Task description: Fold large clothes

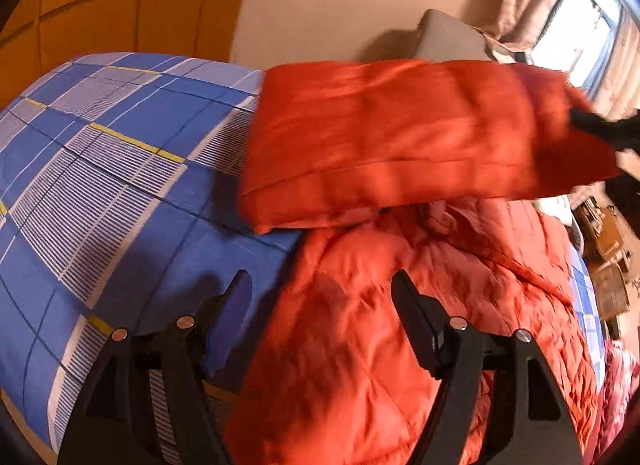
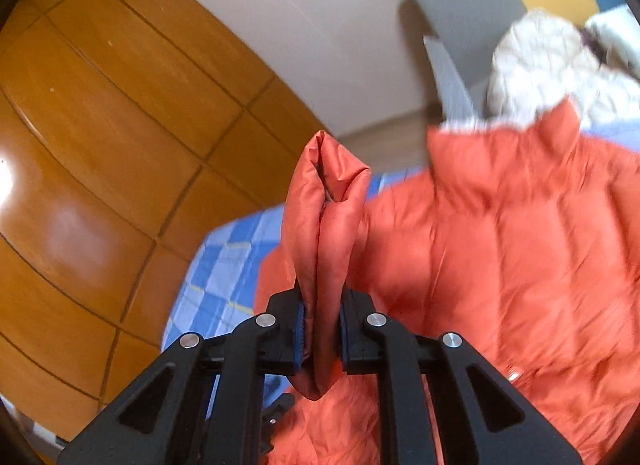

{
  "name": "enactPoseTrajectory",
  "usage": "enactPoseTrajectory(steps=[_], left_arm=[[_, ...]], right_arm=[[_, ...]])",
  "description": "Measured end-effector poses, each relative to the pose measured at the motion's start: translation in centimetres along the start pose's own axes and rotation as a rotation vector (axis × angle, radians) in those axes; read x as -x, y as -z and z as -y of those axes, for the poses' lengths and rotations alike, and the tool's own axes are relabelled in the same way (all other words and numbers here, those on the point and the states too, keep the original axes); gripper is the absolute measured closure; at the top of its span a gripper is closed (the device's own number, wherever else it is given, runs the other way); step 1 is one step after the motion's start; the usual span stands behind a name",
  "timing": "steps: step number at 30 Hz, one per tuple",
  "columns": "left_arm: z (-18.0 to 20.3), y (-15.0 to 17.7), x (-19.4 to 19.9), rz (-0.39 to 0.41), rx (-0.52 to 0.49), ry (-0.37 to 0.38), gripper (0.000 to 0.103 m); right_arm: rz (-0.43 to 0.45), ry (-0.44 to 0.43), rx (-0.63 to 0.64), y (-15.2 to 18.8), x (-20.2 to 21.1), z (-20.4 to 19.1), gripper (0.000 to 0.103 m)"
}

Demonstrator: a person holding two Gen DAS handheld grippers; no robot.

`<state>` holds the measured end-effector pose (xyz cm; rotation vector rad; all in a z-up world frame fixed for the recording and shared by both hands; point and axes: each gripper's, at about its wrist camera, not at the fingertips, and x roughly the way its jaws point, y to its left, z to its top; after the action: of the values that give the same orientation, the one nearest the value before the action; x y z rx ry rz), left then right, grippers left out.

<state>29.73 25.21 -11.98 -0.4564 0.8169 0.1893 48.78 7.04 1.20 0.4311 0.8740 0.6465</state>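
An orange quilted down jacket (image 1: 400, 305) lies on a bed with a blue checked sheet (image 1: 100, 185). One part of the jacket (image 1: 400, 137) is lifted and stretched above the rest. My left gripper (image 1: 320, 289) is open and empty, low over the jacket's left edge. My right gripper (image 2: 322, 317) is shut on a bunched fold of the jacket (image 2: 328, 217), which sticks up between the fingers. The rest of the jacket (image 2: 500, 245) spreads to the right in the right wrist view. The right gripper also shows in the left wrist view (image 1: 600, 129) at the lifted part's right end.
A wooden wardrobe (image 2: 100, 125) stands beyond the bed. A white quilted garment (image 2: 552, 65) lies behind the jacket. A grey headboard (image 1: 452, 37), curtains and a bright window (image 1: 580, 25) are at the back right. Wooden furniture (image 1: 608, 249) stands right of the bed.
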Motion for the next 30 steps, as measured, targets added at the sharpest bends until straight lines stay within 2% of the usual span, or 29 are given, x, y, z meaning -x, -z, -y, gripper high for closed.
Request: enactPoseTrajectory(steps=[9, 15, 17, 19, 21, 27, 30], left_arm=[[2.4, -2.8, -3.3, -0.016, 0.004, -0.041, 0.029], [3.9, -4.2, -5.5, -0.028, -0.026, -0.104, 0.03], [4.1, -4.4, -6.1, -0.041, -0.031, -0.097, 0.031], [4.8, -4.2, -6.4, -0.049, -0.057, -0.093, 0.036], [5.4, -4.0, -6.8, -0.069, -0.085, -0.083, 0.049], [7.4, -2.8, -7.1, -0.087, -0.188, -0.083, 0.064], [7.4, -2.8, -7.2, -0.1, -0.186, -0.073, 0.066]], right_arm=[[0.126, 0.034, -0.019, -2.4, 7.7, 5.6, 0.09], [0.169, 0.096, -0.084, -2.3, 10.8, 10.9, 0.09], [0.172, 0.118, -0.108, -2.0, 11.7, 12.6, 0.09], [0.164, 0.146, -0.13, -1.5, 12.0, 14.3, 0.09], [0.155, 0.176, -0.154, -0.8, 11.9, 16.0, 0.09], [0.127, 0.256, -0.247, 1.4, 11.8, 21.2, 0.094], [0.105, 0.297, -0.281, 2.2, 11.3, 23.1, 0.094]])
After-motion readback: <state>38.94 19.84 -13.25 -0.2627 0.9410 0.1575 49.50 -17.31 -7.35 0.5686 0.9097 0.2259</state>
